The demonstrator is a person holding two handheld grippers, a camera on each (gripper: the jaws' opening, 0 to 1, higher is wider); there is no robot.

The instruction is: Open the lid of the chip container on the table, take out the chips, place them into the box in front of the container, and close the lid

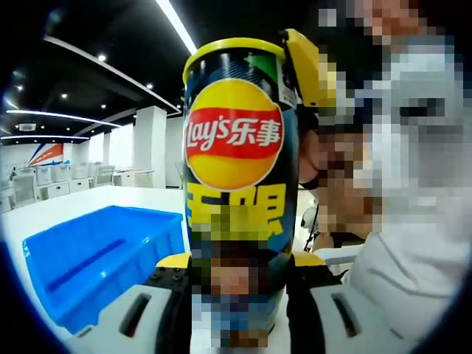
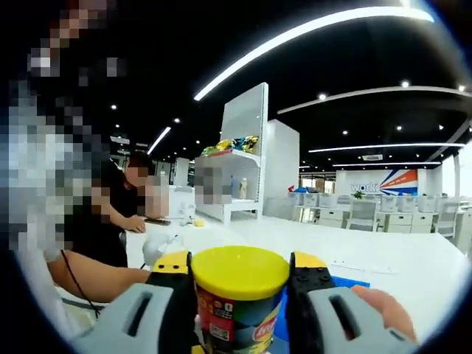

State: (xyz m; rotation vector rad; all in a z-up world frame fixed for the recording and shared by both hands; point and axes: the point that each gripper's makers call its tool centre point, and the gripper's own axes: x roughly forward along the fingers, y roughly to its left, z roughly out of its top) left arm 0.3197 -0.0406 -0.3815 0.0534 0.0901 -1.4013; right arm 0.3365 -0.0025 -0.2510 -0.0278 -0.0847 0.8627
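A dark Lay's chip can (image 1: 234, 147) stands upright on the white table (image 1: 51, 214), close to the camera. My left gripper (image 1: 240, 269) is shut on its lower body, one jaw on each side. The yellow lid (image 2: 240, 271) sits on top of the can, and my right gripper (image 2: 240, 286) is shut on it from both sides. One yellow fingertip (image 1: 306, 66) of the right gripper shows against the can's top rim in the left gripper view. The open blue box (image 1: 96, 258) lies on the table just beside the can.
A person (image 1: 398, 221) stands close behind the can, and a hand (image 2: 383, 310) shows at the lower right of the right gripper view. Another seated person (image 2: 118, 214) is at the table's far side. A white shelf unit (image 2: 240, 162) stands behind.
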